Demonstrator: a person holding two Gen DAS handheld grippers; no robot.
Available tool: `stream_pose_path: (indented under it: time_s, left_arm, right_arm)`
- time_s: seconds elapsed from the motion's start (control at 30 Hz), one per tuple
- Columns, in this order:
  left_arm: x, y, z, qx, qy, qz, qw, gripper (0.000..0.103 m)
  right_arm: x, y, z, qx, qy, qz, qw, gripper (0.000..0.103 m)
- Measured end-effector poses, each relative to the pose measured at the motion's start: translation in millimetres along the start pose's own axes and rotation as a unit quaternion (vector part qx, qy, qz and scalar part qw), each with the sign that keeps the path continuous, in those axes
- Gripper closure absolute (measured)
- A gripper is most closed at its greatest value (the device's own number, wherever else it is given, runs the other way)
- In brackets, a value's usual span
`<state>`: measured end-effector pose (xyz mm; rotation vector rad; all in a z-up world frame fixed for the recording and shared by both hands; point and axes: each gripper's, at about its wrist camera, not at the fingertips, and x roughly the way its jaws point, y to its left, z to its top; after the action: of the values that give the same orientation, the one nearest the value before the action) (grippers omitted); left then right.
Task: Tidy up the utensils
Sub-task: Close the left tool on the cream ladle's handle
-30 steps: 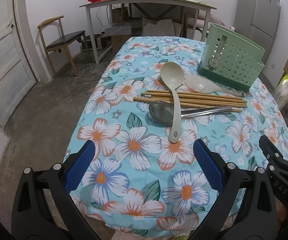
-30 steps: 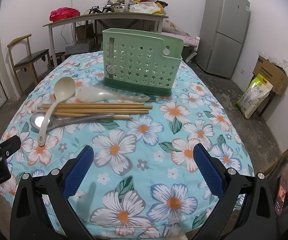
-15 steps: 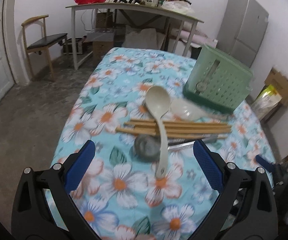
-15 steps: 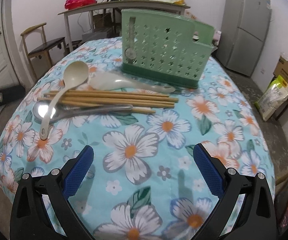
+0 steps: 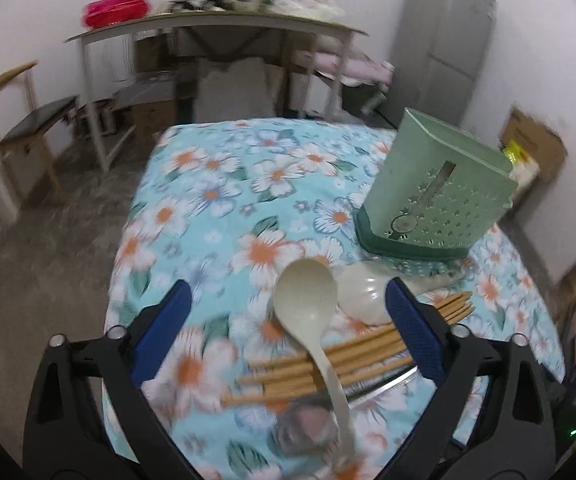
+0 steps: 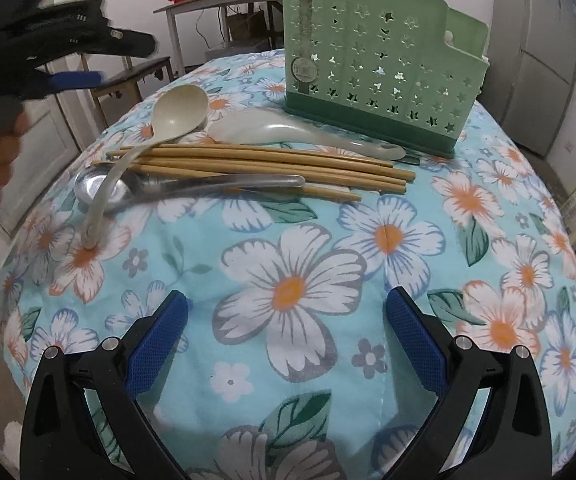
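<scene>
Lying across the chopsticks (image 5: 328, 364), the light, stiff, smooth beige ladle (image 5: 312, 316) is best taken mid-handle by the left gripper (image 5: 288, 322), whose empty jaws, still wide, have just been closing, while the right gripper (image 6: 288, 334) is held wide and empty.

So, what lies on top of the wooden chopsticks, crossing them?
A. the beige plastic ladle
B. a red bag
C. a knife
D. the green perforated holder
A: the beige plastic ladle has its handle running across the wooden chopsticks; the green perforated holder stands behind them.
</scene>
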<state>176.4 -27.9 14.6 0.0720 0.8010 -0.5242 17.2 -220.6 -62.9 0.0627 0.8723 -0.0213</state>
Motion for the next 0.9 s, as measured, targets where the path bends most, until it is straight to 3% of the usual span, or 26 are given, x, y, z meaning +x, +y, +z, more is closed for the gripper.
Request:
stream_pose_path:
  time_s: [0.2, 0.43, 0.67, 0.9]
  left_arm:
    - [51.6, 1.6, 19.1, 0.069, 0.100, -0.040, 0.9918, 0.044]
    - [93.8, 11.4, 19.2, 0.064, 0.183, -0.077, 0.9781, 0.066]
    - [98.9, 15.2, 19.5, 0.045, 0.193, -0.097, 0.9753, 0.094]
    - [78.6, 12.5, 20.0, 0.044, 0.187, -0.097, 0.9766, 0.097]
  right_arm:
    - [-1.7, -0.5, -2.1, -0.003, -0.008, 0.008, 1.000, 0.006]
    - [-0.3, -1.2, -2.0, -0.005, -0.014, 0.014, 1.000, 0.006]
    - [0.5, -1.4, -2.2, -0.003, -0.016, 0.014, 1.000, 0.006]
    - [0.1, -0.6, -4.1, -0.002, -0.020, 0.012, 1.000, 0.006]
